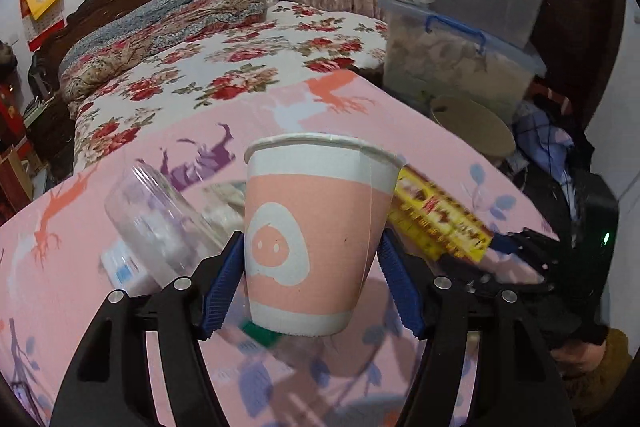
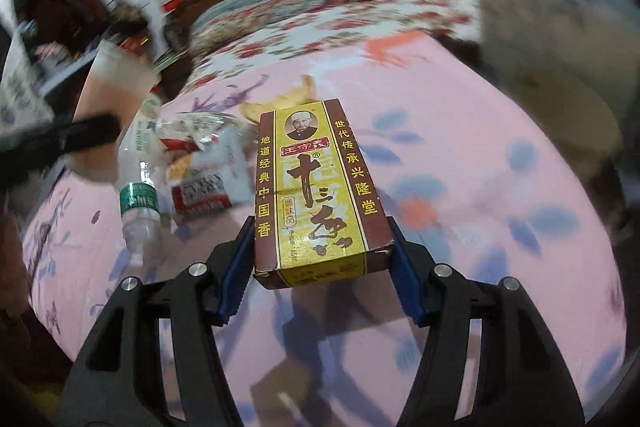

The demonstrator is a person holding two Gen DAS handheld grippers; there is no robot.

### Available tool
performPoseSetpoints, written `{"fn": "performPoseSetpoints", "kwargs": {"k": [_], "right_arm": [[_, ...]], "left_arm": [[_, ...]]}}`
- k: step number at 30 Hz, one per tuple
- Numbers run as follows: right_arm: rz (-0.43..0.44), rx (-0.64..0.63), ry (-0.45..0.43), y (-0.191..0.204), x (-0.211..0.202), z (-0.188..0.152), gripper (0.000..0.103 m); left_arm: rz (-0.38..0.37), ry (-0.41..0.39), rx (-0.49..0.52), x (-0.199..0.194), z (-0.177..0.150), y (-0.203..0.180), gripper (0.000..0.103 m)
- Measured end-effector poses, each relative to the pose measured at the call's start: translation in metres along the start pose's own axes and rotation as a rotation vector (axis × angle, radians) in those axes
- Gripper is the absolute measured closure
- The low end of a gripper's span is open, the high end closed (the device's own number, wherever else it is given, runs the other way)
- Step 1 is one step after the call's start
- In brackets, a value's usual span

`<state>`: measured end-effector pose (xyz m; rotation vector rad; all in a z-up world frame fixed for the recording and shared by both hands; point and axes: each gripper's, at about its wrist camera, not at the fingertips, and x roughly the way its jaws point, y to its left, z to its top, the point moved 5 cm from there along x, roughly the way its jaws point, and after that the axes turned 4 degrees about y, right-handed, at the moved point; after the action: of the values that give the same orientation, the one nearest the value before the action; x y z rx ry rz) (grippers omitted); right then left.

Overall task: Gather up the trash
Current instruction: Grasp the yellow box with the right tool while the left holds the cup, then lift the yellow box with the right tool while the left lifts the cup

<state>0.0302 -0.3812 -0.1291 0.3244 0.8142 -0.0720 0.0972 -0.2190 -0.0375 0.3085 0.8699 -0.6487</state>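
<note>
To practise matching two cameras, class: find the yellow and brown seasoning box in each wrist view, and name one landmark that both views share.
Left wrist view: the seasoning box shows right of centre, blurred, partly behind the paper cup.
Right wrist view: the seasoning box fills the centre, clamped by the right gripper.
Shared landmark: the floral bedspread beyond the pink cloth.

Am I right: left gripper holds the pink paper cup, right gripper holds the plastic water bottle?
Half right. The left gripper does hold the pink paper cup. The right gripper holds the yellow seasoning box, as the right wrist view shows; the plastic water bottle lies on the pink cloth.
</note>
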Motion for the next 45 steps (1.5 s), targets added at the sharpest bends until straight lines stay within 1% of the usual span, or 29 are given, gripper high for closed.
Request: {"fn": "performPoseSetpoints", "kwargs": {"k": [2, 4, 7, 12, 14, 16, 21, 25, 30, 32, 35, 40, 45], "right_arm": [[-0.032, 0.041, -0.001, -0.012, -0.008, -0.01, 0.04], [-0.065, 0.061, 0.01, -0.021, -0.013, -0.019, 0.04], [-0.089, 0.076, 0.029, -0.03, -0.015, -0.032, 0.04], [-0.123, 0.031, 0.03, -0.028, -0.017, -0.042, 0.039], [-0.121, 0.03, 0.029, -0.029, -0.017, -0.041, 0.039], [-0.115, 0.031, 0.027, -0.03, -0.016, -0.04, 0.038], [-0.123, 0.014, 0.018, -0.027, -0.014, -0.041, 0.037], [-0.126, 0.007, 0.016, -0.024, -0.013, -0.042, 0.037], [-0.115, 0.017, 0.012, -0.022, -0.012, -0.042, 0.035], [-0.107, 0.016, 0.01, -0.021, -0.012, -0.041, 0.03], [-0.112, 0.002, 0.01, -0.019, -0.01, -0.04, 0.027], [-0.121, -0.01, 0.014, -0.017, -0.009, -0.039, 0.026], [-0.122, 0.0, 0.016, -0.019, -0.008, -0.037, 0.026]], "left_arm": [[-0.007, 0.012, 0.009, 0.002, -0.014, -0.01, 0.039], [0.005, 0.019, 0.02, 0.003, -0.028, -0.021, 0.038], [0.03, 0.043, 0.022, 0.011, -0.051, -0.032, 0.037], [0.084, 0.105, 0.014, 0.026, -0.081, -0.042, 0.035], [0.096, 0.137, 0.018, 0.032, -0.09, -0.046, 0.034], [0.112, 0.151, 0.029, 0.035, -0.095, -0.049, 0.035], [0.132, 0.184, 0.028, 0.043, -0.103, -0.051, 0.034], [0.132, 0.214, 0.03, 0.052, -0.107, -0.052, 0.034], [0.137, 0.212, 0.023, 0.053, -0.106, -0.051, 0.028], [0.136, 0.211, 0.023, 0.054, -0.106, -0.051, 0.027], [0.142, 0.207, 0.026, 0.054, -0.105, -0.05, 0.025], [0.145, 0.207, 0.02, 0.057, -0.102, -0.05, 0.02], [0.143, 0.205, 0.016, 0.058, -0.102, -0.049, 0.017]]}}
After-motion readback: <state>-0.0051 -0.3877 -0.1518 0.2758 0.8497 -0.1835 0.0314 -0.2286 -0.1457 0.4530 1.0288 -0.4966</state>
